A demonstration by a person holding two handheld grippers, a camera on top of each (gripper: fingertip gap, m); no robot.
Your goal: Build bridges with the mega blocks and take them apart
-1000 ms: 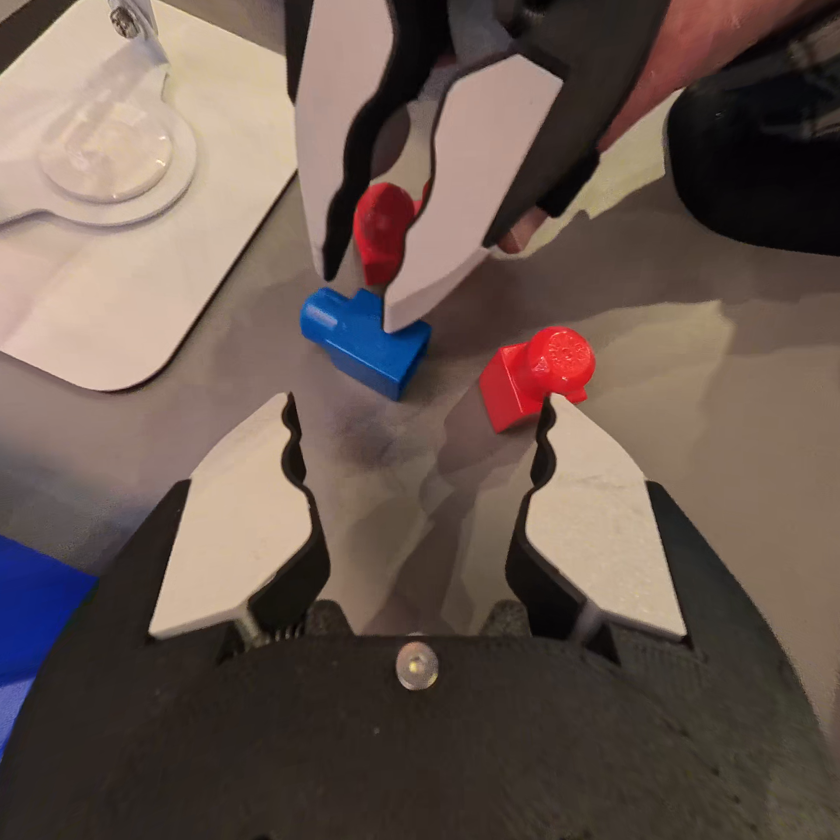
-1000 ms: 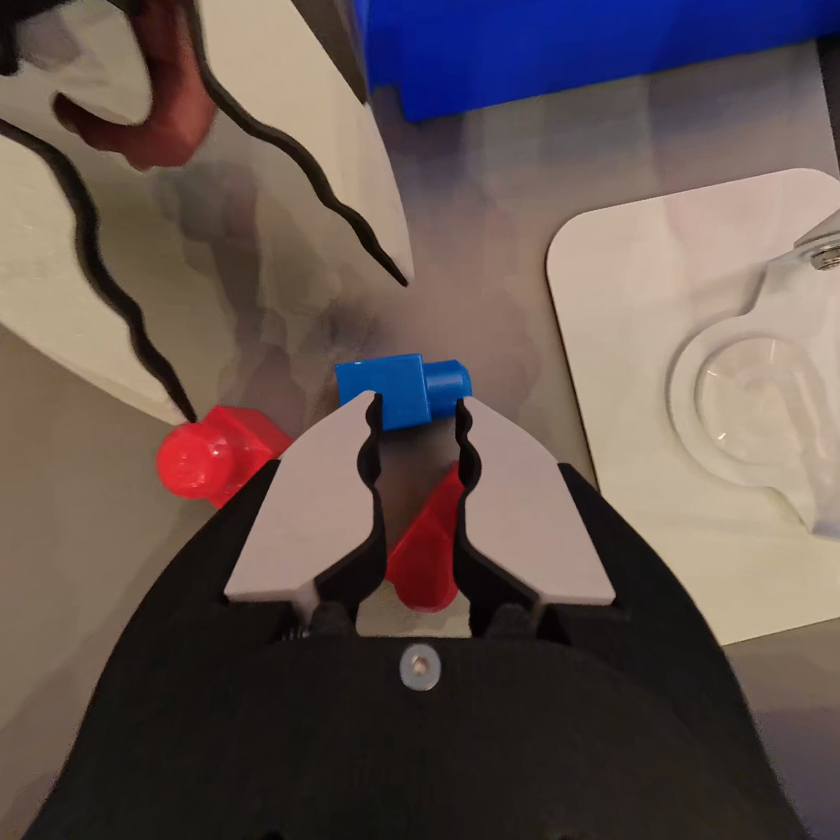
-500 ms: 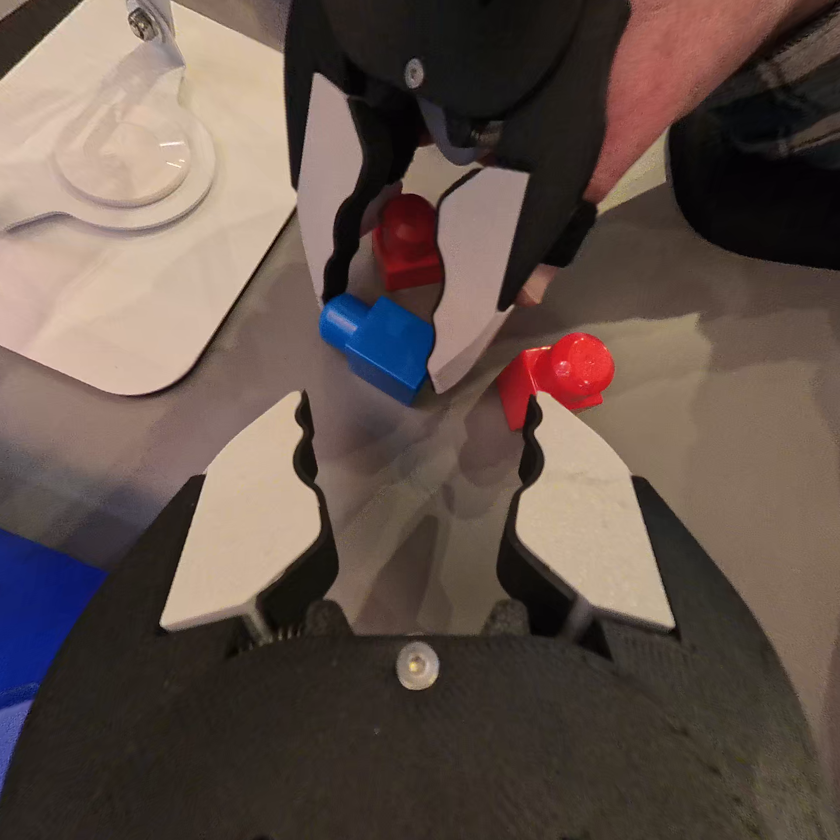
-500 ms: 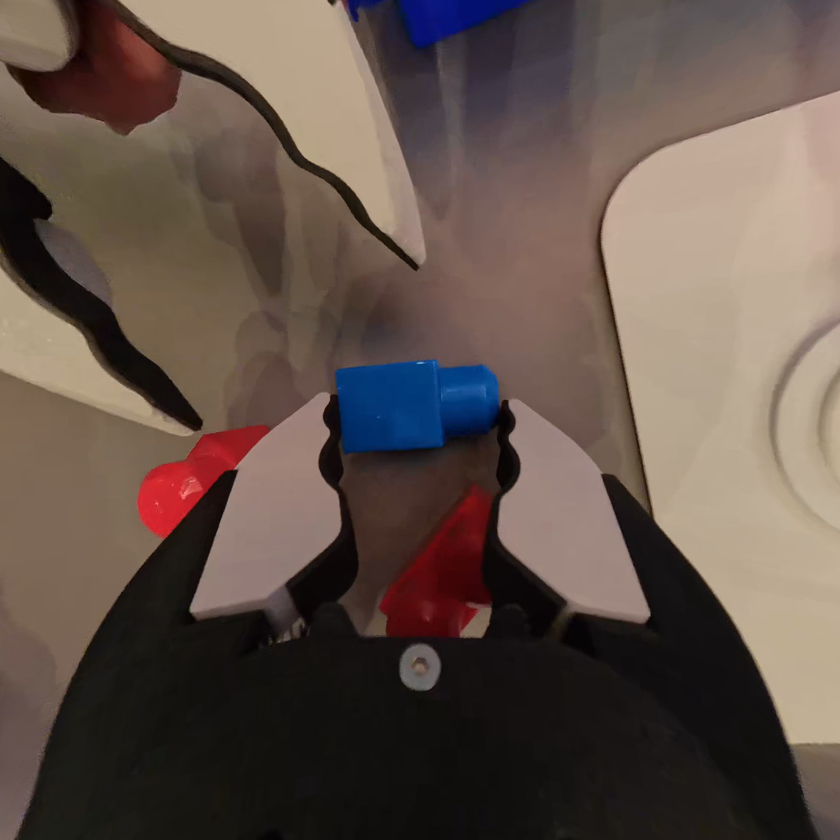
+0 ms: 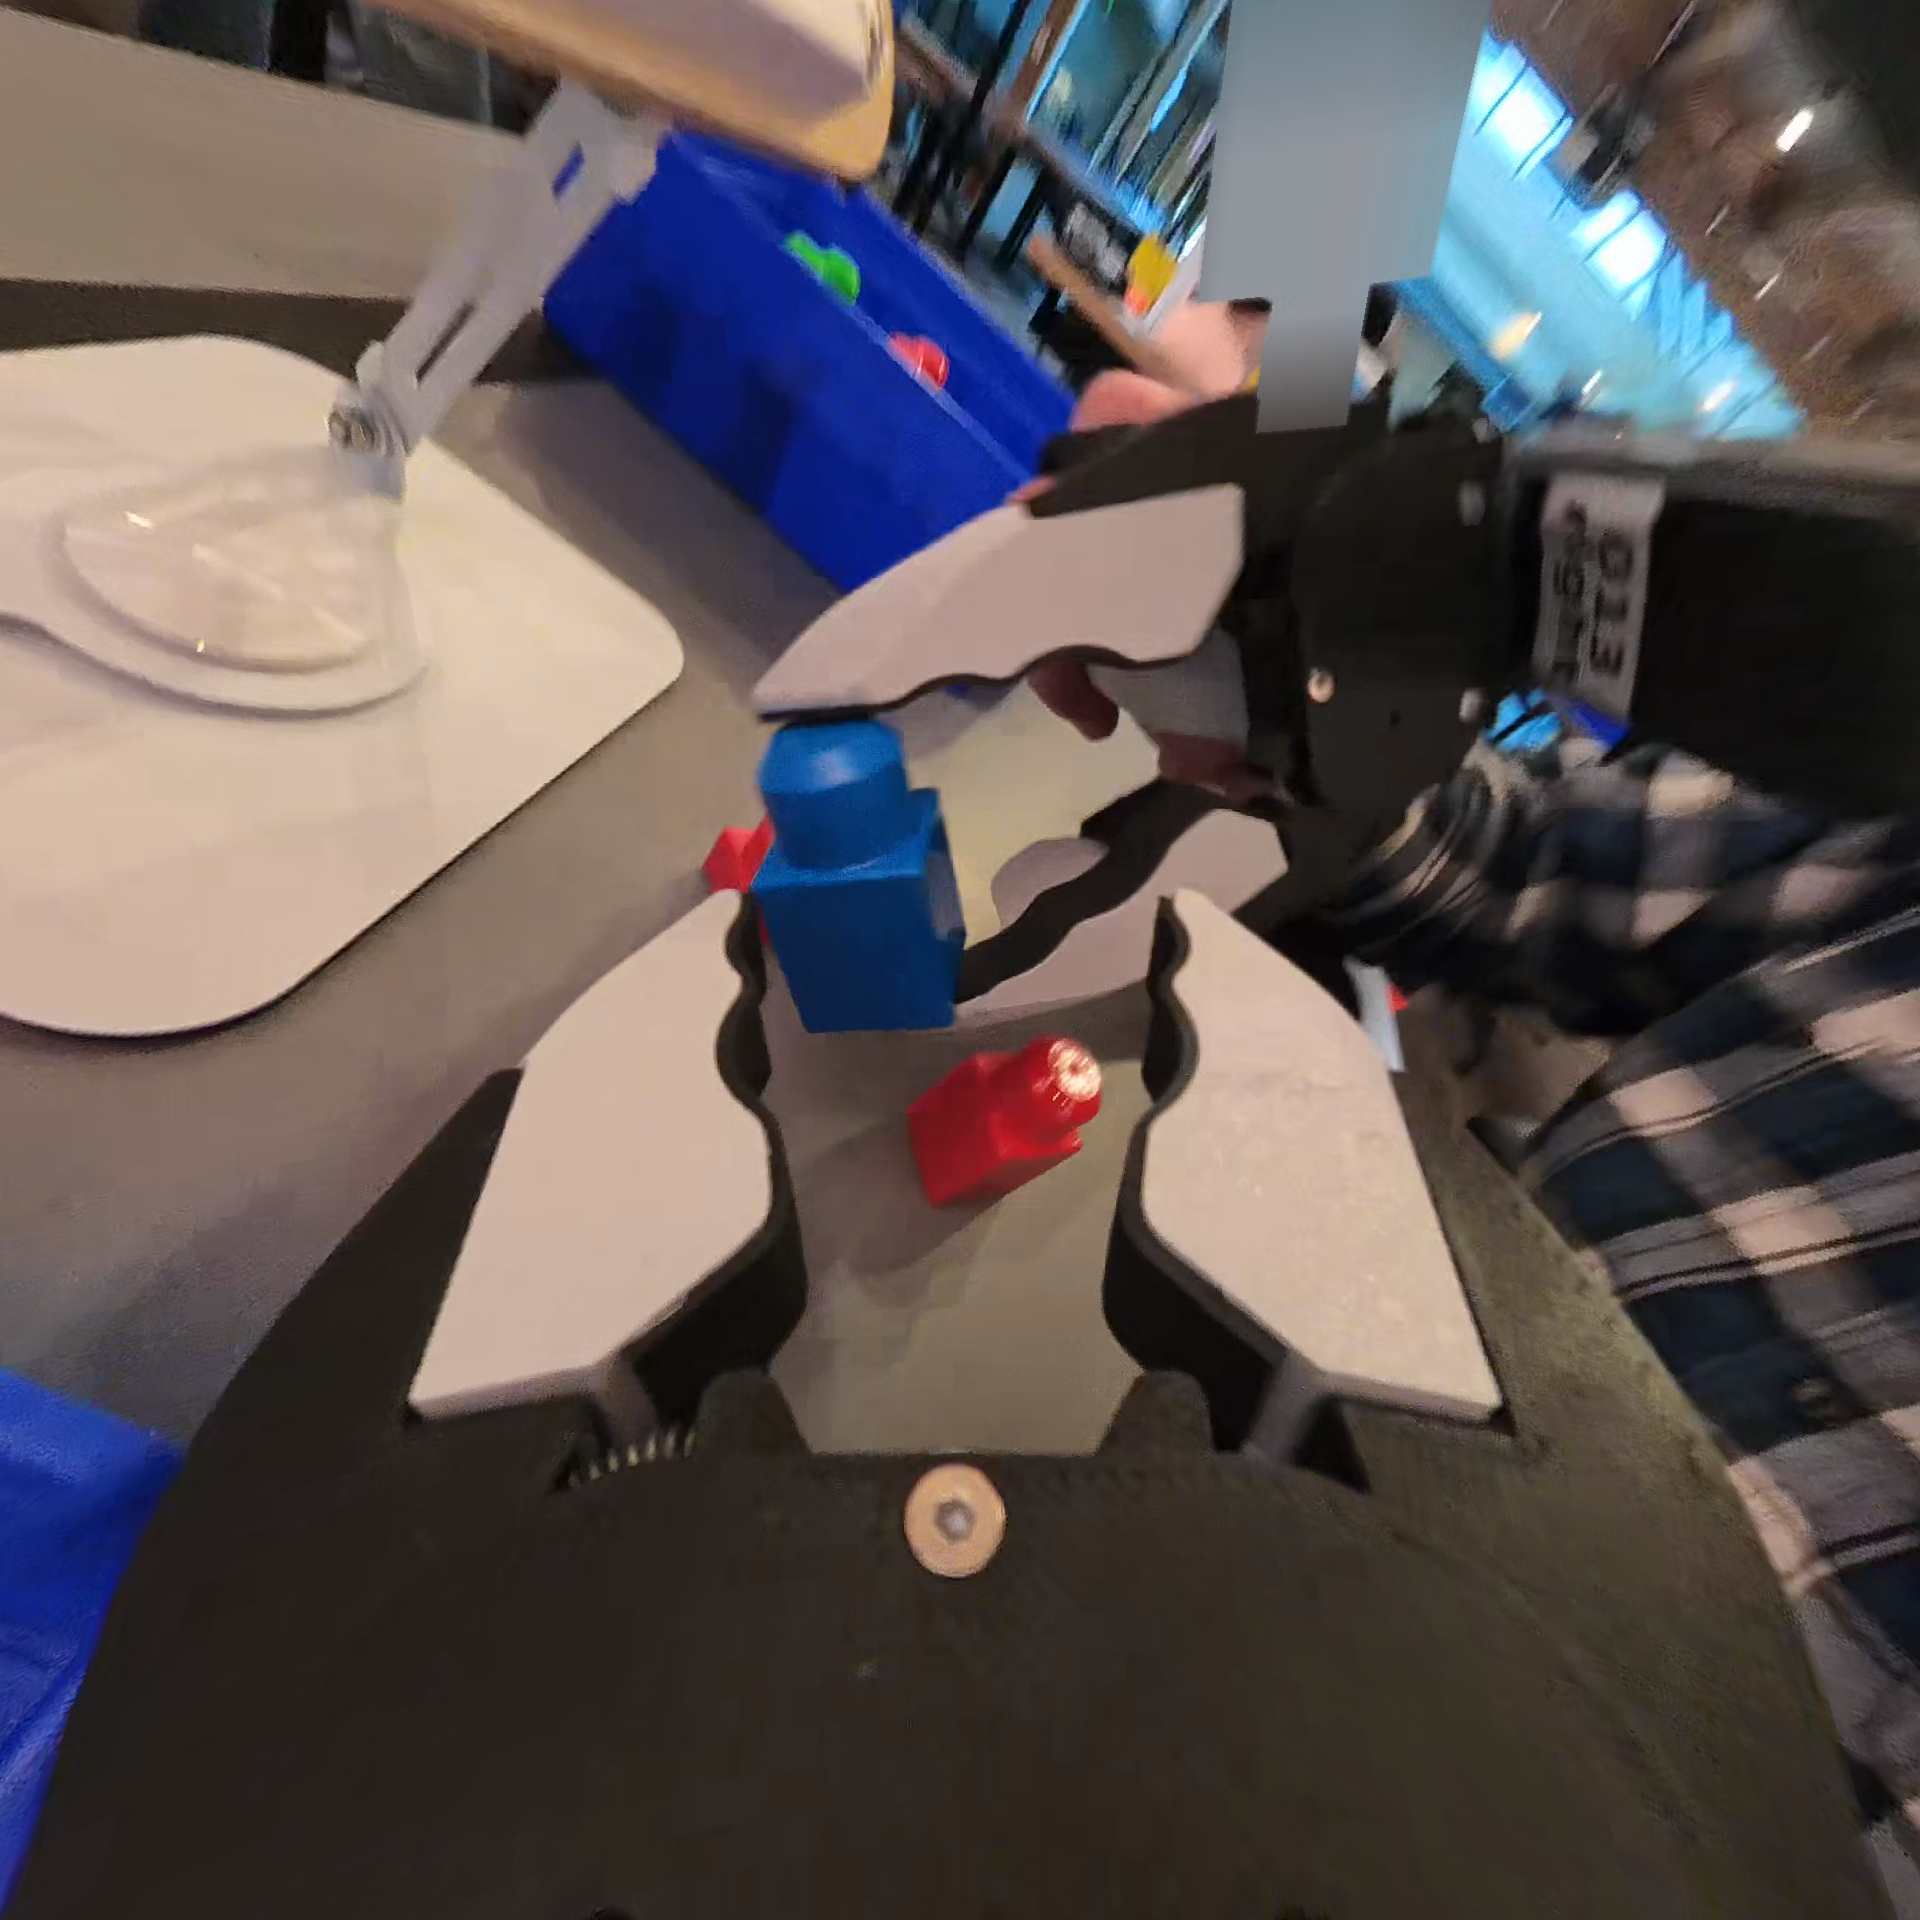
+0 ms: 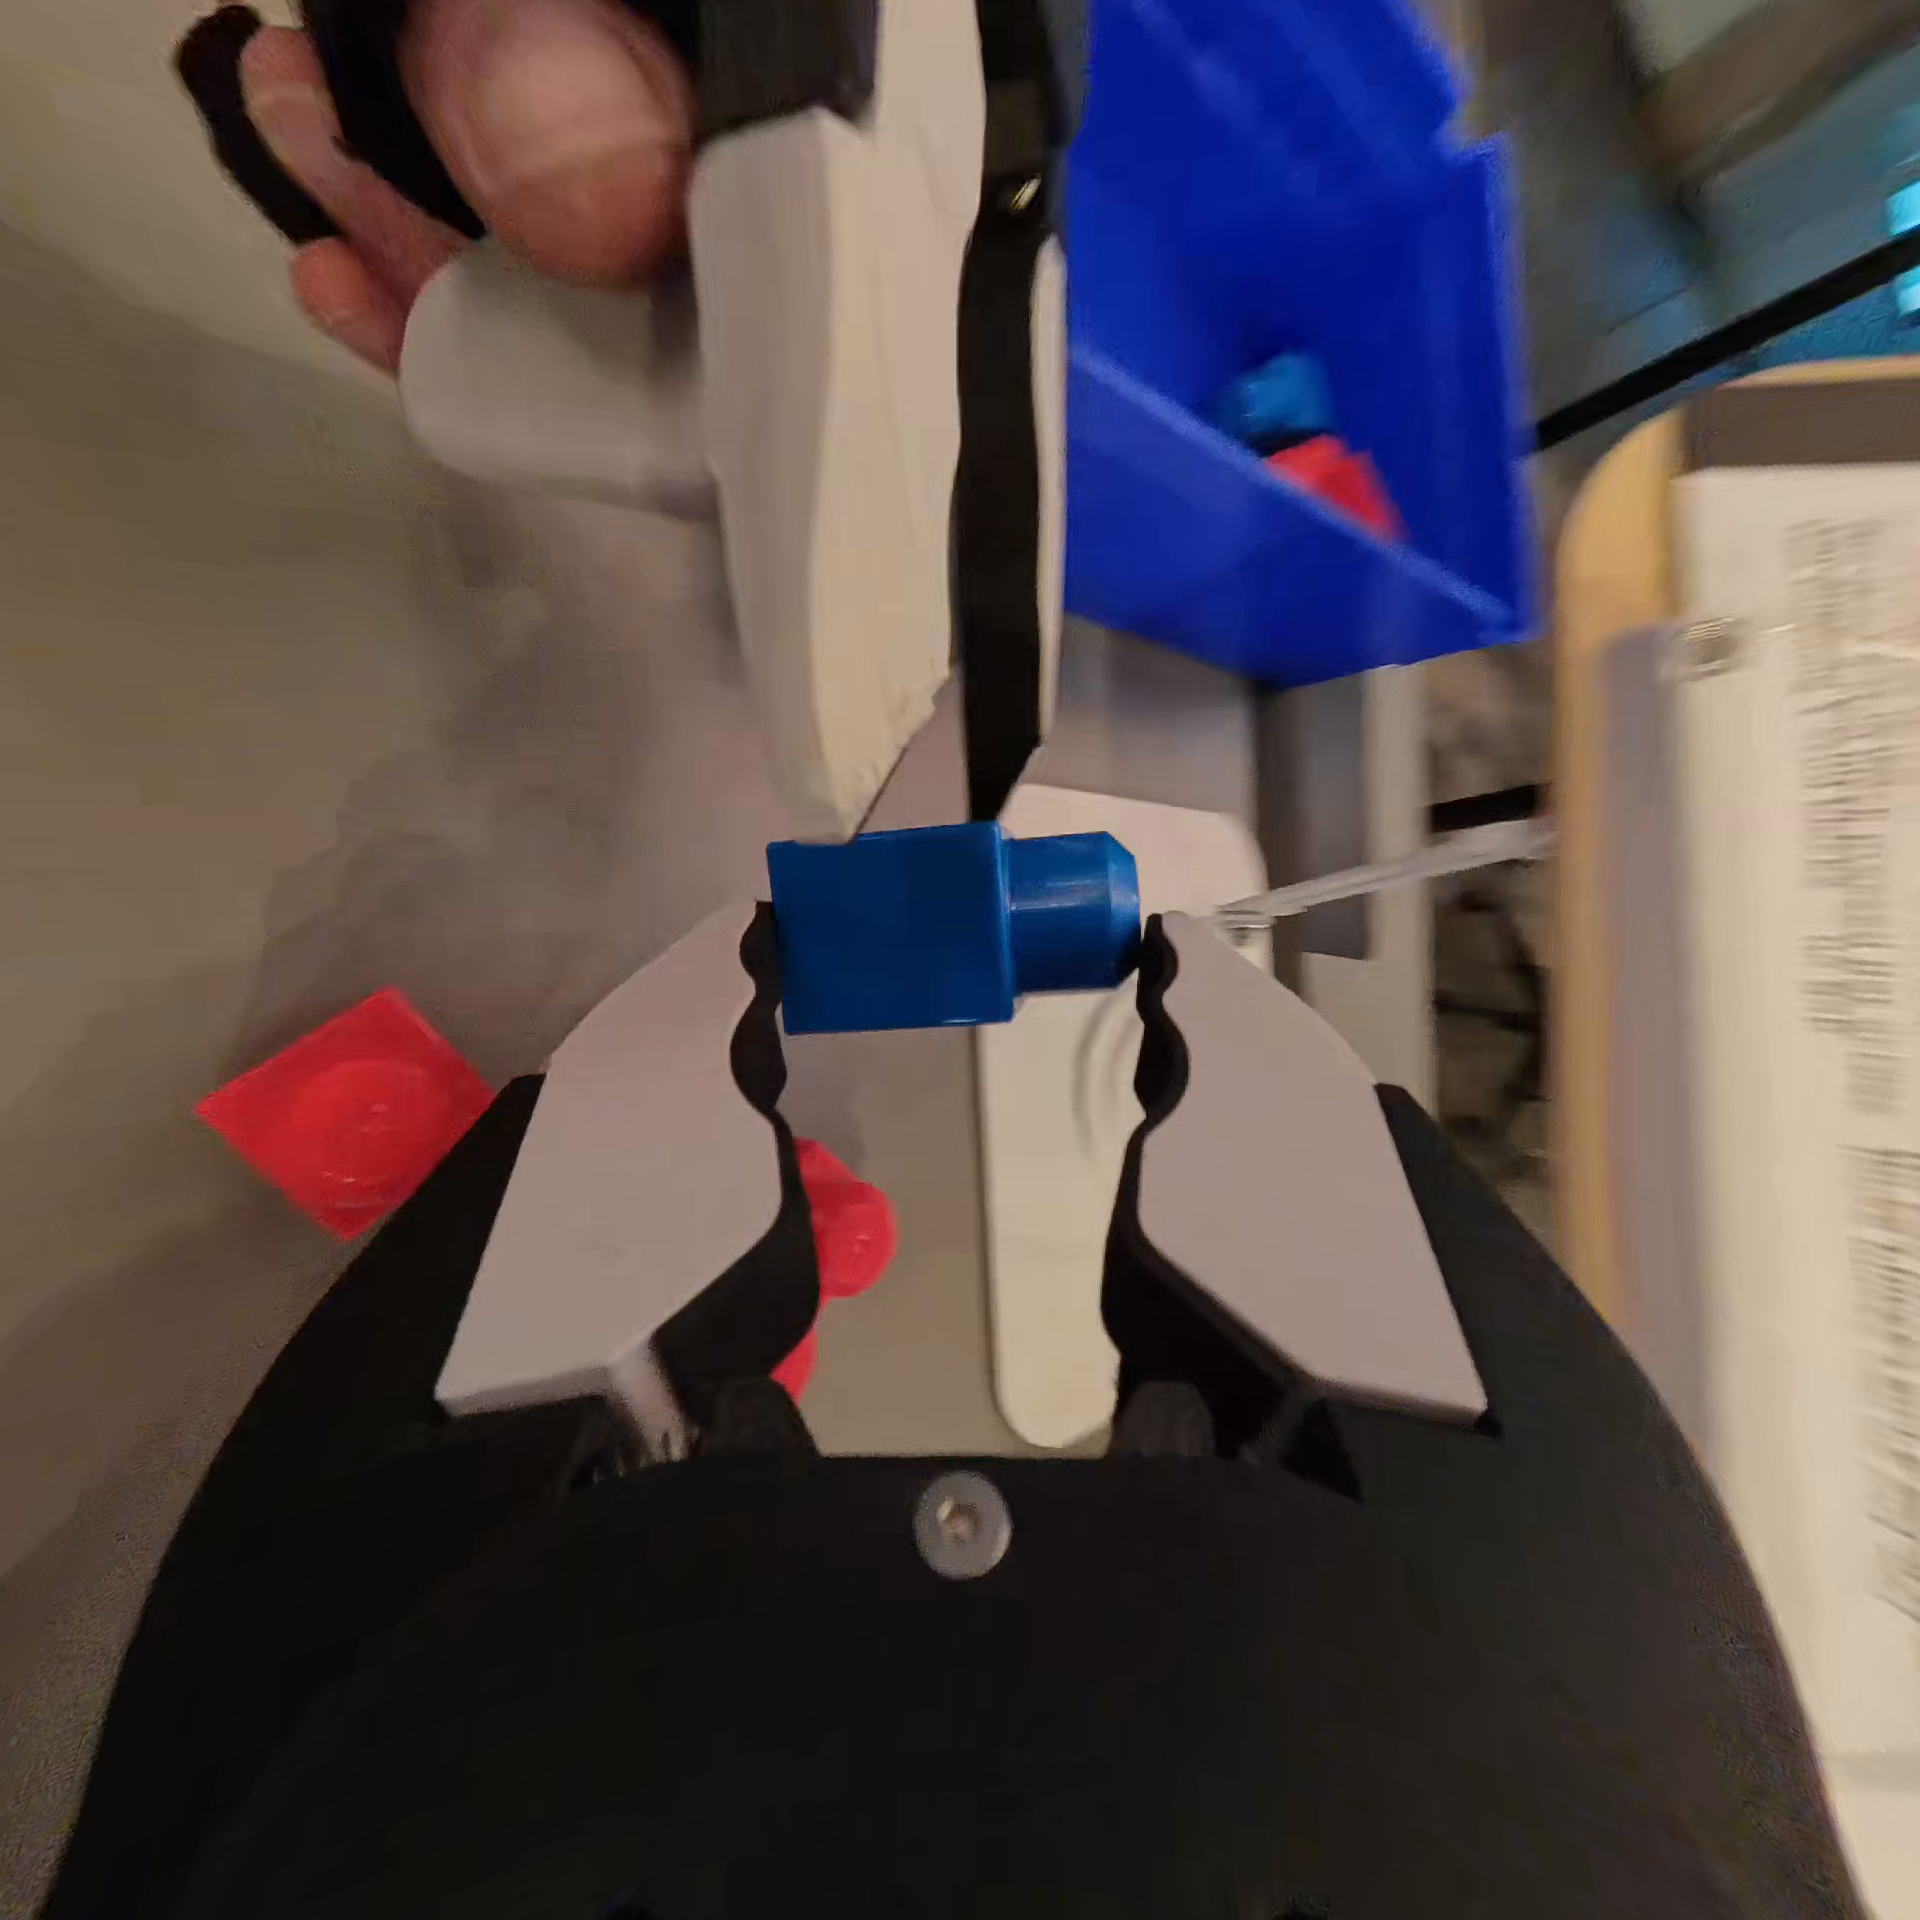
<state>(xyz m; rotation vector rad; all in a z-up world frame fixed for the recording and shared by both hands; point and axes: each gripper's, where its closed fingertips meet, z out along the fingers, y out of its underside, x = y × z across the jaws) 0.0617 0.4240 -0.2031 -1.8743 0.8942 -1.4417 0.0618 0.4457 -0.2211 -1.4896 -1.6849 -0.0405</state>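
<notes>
Blue plastic block (image 6: 899, 935), square with a round stud, sits pinched endwise in our right gripper (image 6: 951, 940); our left gripper (image 5: 951, 935) hangs spread above the smooth grey bench (image 5: 260, 1143), a red block (image 5: 992, 1127) at 12 o'clock between its jaws.

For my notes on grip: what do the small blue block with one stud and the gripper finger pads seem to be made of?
The small blue one-stud block looks like moulded hard plastic: even colour, a soft sheen, crisp edges. The black wavy finger pads of the right gripper that clamps it look matte and rubbery, probably rubber or foam; the blur leaves this open.

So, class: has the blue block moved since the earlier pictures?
Yes. The blue block, earlier lying on the grey table, is now lifted off it, clamped end to end in the right gripper.
</notes>
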